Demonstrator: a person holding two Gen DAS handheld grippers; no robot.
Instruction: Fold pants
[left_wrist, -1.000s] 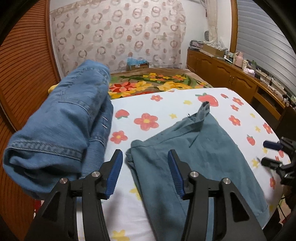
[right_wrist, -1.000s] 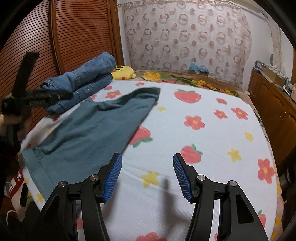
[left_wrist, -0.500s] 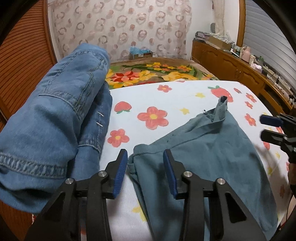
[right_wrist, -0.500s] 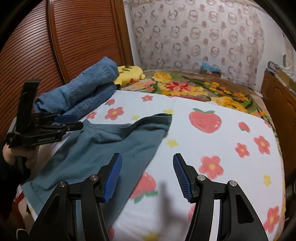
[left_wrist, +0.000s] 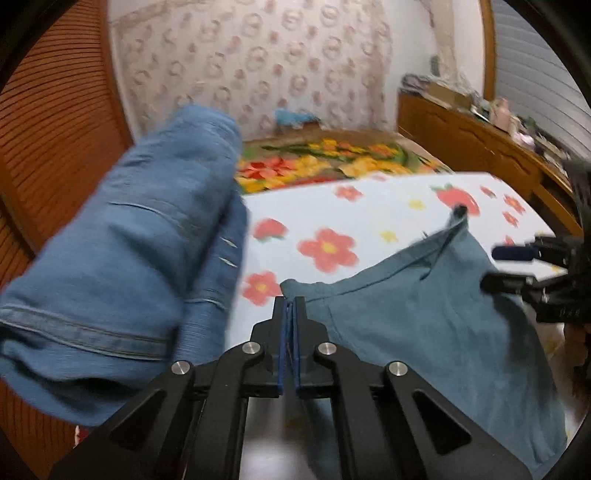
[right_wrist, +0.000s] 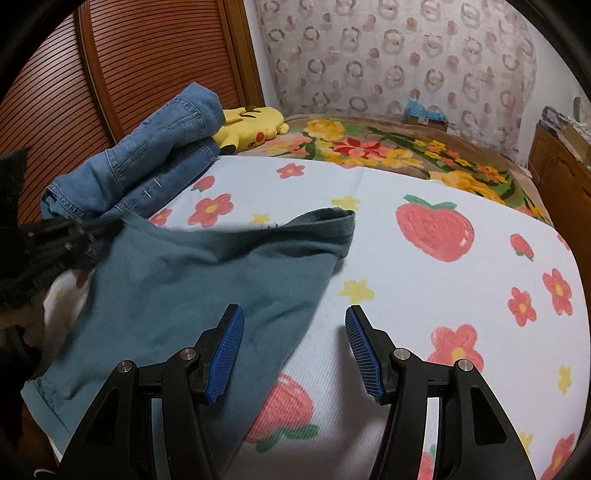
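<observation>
My left gripper (left_wrist: 289, 314), spread a moment ago, now pinches the near corner of the teal pants (right_wrist: 192, 284) lying on the bed (right_wrist: 424, 295), so folding can begin, while my right gripper (right_wrist: 293, 350) hovers spread.

Bed (right_wrist: 424, 306) covered by a white sheet (left_wrist: 391, 218) printed with red flowers, strawberries and small yellow stars. Teal pants (right_wrist: 192, 288) lie spread flat on the sheet, toward its left side. Folded jeans (right_wrist: 147, 158) stacked at the sheet's left edge, just beside the pants. Beyond the sheet, a floral blanket (right_wrist: 388, 147) in yellow, red and green. Yellow plush toy (right_wrist: 251, 123) on the blanket, touching the jeans.
</observation>
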